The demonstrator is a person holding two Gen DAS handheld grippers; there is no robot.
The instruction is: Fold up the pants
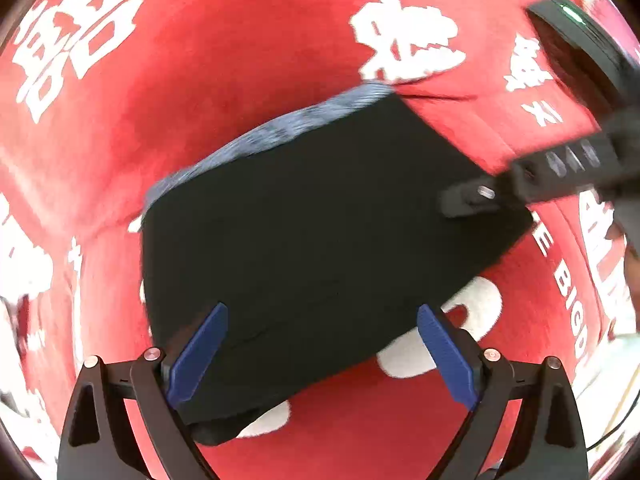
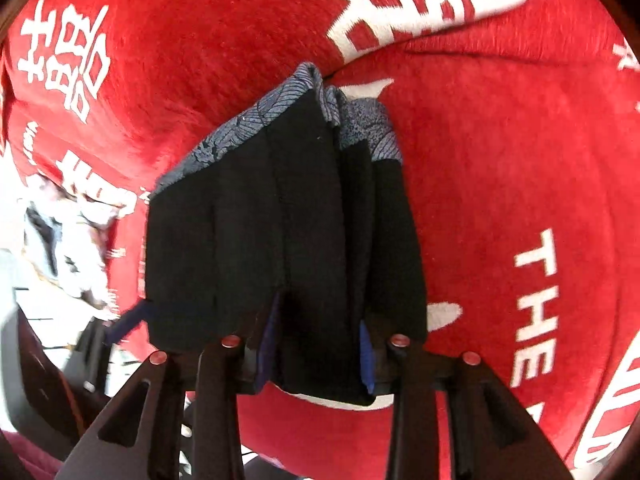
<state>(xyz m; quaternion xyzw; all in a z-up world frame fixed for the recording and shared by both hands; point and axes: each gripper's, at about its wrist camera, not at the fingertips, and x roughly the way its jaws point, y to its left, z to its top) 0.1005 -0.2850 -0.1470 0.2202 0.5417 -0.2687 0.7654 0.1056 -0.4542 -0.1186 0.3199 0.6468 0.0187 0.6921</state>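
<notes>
The black pants (image 1: pixel 320 220) lie folded into a compact block on a red blanket (image 1: pixel 240 60), with a blue-grey patterned band (image 1: pixel 280 128) along the far edge. My left gripper (image 1: pixel 324 354) hovers over the near part of the pants; it is open wide and its blue pads are clear of the cloth. My right gripper (image 2: pixel 318 350) straddles a thick fold of the pants (image 2: pixel 248 220), with slivers of both blue pads showing beside the cloth, loosely open. In the left wrist view the right gripper (image 1: pixel 468 200) rests at the right edge of the pants.
The red blanket (image 2: pixel 500 160) bears large white characters and letters and is wrinkled behind the pants. Its left edge drops off to a pale tiled floor (image 2: pixel 48 300) with blurred clutter. A thin dark cable (image 1: pixel 616 428) runs by the lower right.
</notes>
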